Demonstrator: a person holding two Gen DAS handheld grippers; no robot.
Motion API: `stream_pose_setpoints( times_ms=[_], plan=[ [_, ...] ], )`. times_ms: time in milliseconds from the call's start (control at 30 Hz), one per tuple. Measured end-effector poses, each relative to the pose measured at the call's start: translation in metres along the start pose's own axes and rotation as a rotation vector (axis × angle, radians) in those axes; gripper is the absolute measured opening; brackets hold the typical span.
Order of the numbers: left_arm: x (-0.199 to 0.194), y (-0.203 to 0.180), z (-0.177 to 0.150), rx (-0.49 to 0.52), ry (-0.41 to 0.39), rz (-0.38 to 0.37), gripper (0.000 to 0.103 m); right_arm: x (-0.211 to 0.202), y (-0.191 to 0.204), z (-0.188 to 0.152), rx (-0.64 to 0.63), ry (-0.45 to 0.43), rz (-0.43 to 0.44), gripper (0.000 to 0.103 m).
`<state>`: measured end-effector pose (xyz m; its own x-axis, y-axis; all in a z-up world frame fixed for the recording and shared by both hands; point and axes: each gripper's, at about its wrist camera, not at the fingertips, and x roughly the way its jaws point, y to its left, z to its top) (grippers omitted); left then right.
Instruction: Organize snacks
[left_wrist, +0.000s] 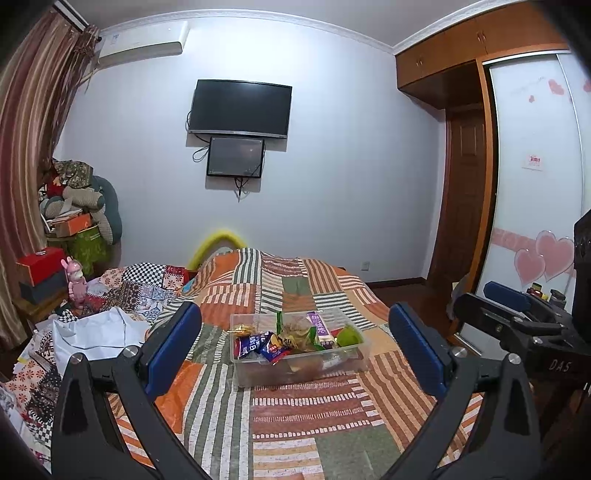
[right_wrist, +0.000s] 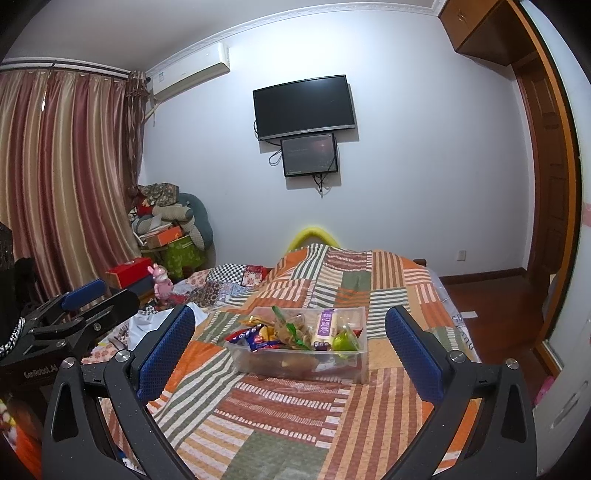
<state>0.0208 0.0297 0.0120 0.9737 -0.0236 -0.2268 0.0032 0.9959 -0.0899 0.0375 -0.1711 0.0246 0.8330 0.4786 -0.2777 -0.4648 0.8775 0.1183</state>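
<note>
A clear plastic box (left_wrist: 295, 373) (right_wrist: 295, 363) sits on the patchwork quilt, filled with snack packets. Among them are a purple-and-white packet (left_wrist: 318, 325) (right_wrist: 325, 325), blue-and-red packets (left_wrist: 262, 345) (right_wrist: 255, 338) and a green item (left_wrist: 349, 336) (right_wrist: 343, 341). My left gripper (left_wrist: 294, 308) is open, held short of the box with its blue pads spread wider than the box. My right gripper (right_wrist: 291, 310) is open the same way, also short of the box. Each gripper shows at the edge of the other's view, the right gripper (left_wrist: 484, 295) and the left gripper (right_wrist: 107, 291). Neither holds anything.
The quilt (left_wrist: 306, 413) covers a bed. A white cloth (left_wrist: 96, 332) and patterned fabrics lie on its left side. A pink rabbit figure (left_wrist: 75, 282) and a red box (left_wrist: 40, 264) stand on a side table. Cushions are piled in the corner; the wardrobe (left_wrist: 535, 184) is right.
</note>
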Motion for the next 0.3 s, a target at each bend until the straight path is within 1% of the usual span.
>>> stream_pose_setpoints(
  times_ms=[300],
  plan=[
    [0.0018,-0.0015,-0.0021,0.005,0.011,-0.013,0.103,0.0033,-0.0035,-0.0003,0.011,0.002,-0.003,0.103]
  ],
)
